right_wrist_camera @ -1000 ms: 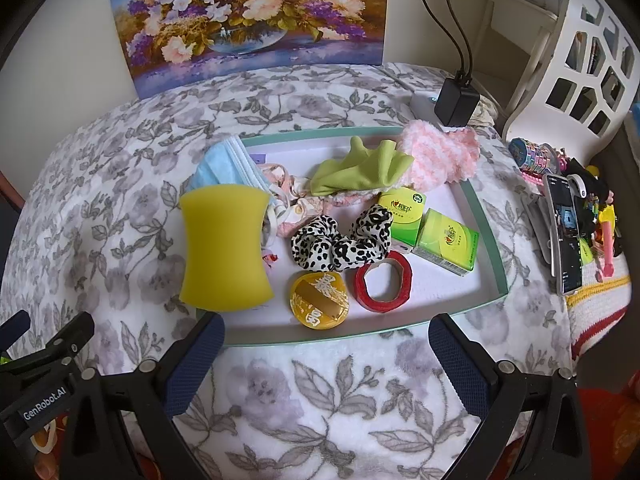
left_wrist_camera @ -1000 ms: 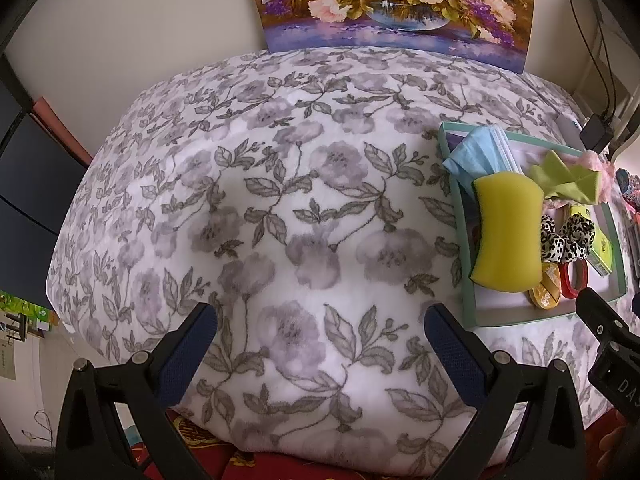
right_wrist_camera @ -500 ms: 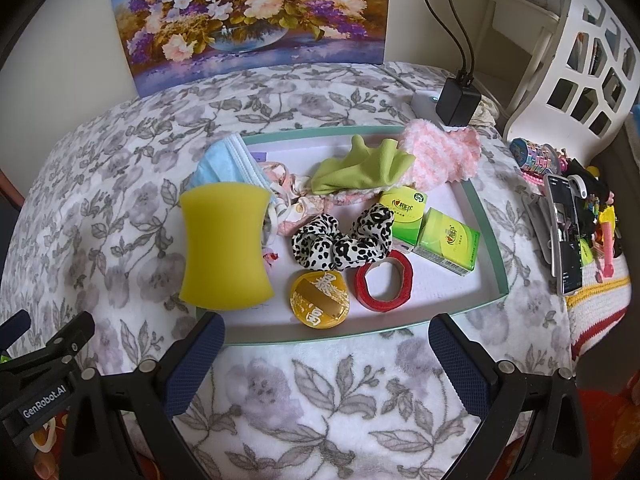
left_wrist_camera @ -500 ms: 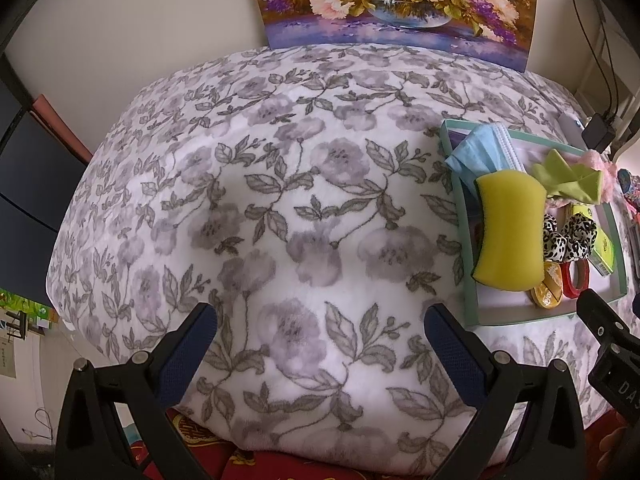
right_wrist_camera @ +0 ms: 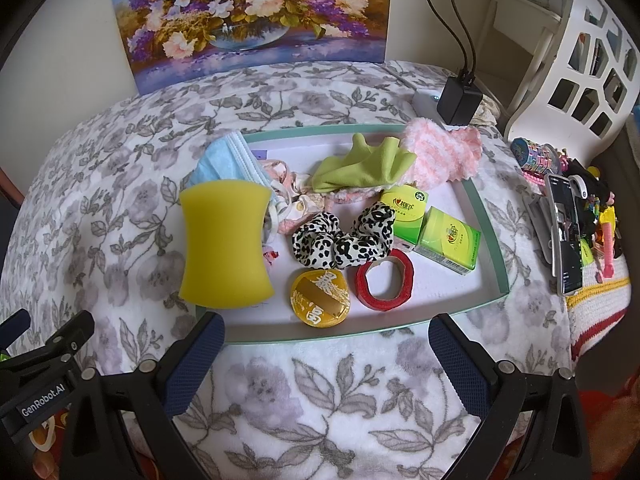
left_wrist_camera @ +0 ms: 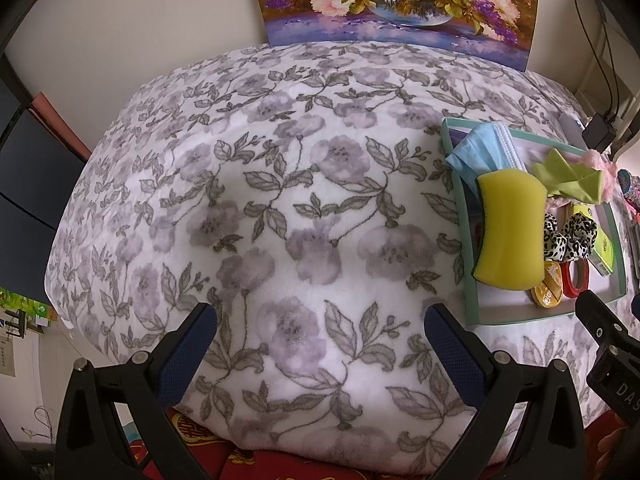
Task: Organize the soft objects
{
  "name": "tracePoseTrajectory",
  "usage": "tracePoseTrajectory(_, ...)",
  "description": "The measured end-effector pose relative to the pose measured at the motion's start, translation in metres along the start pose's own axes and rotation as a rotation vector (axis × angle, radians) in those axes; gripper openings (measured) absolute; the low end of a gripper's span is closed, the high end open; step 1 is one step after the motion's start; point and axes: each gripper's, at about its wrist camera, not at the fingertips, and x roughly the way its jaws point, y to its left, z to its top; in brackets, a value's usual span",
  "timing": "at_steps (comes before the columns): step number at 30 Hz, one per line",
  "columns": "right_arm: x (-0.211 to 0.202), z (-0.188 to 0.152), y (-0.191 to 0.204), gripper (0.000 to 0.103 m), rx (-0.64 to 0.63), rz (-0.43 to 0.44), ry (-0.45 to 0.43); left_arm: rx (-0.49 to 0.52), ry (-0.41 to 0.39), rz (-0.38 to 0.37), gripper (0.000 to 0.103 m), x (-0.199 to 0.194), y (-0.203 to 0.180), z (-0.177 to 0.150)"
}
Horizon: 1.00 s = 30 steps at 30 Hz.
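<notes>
A green-rimmed tray (right_wrist_camera: 486,216) (left_wrist_camera: 472,304) lies on the floral blanket (left_wrist_camera: 280,200). Over its left rim leans a yellow sponge (right_wrist_camera: 224,244) (left_wrist_camera: 510,228). Inside lie a blue face mask (right_wrist_camera: 224,160), a green cloth (right_wrist_camera: 360,168), a pink fluffy sock (right_wrist_camera: 444,156), a leopard scrunchie (right_wrist_camera: 340,240), a red ring (right_wrist_camera: 384,280), a gold round tin (right_wrist_camera: 320,298) and two green boxes (right_wrist_camera: 448,242). My right gripper (right_wrist_camera: 326,340) stands open just before the tray's near rim, empty. To the tray's left, my left gripper (left_wrist_camera: 320,332) is open over bare blanket.
A flower painting (right_wrist_camera: 256,16) leans on the back wall. A black charger (right_wrist_camera: 458,98) with cable sits behind the tray. Right of the tray lie a phone (right_wrist_camera: 566,232), small toys and a white cut-out stand (right_wrist_camera: 580,60). The blanket drops off at the left edge.
</notes>
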Motion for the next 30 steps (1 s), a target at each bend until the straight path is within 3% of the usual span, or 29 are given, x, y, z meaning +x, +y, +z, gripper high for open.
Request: tracePoseTrajectory(30,0.0004,-0.0002,-0.0002,0.103,0.000,-0.001,0.001,-0.005,-0.014,0.003,0.103,-0.0029,-0.0004,0.0003)
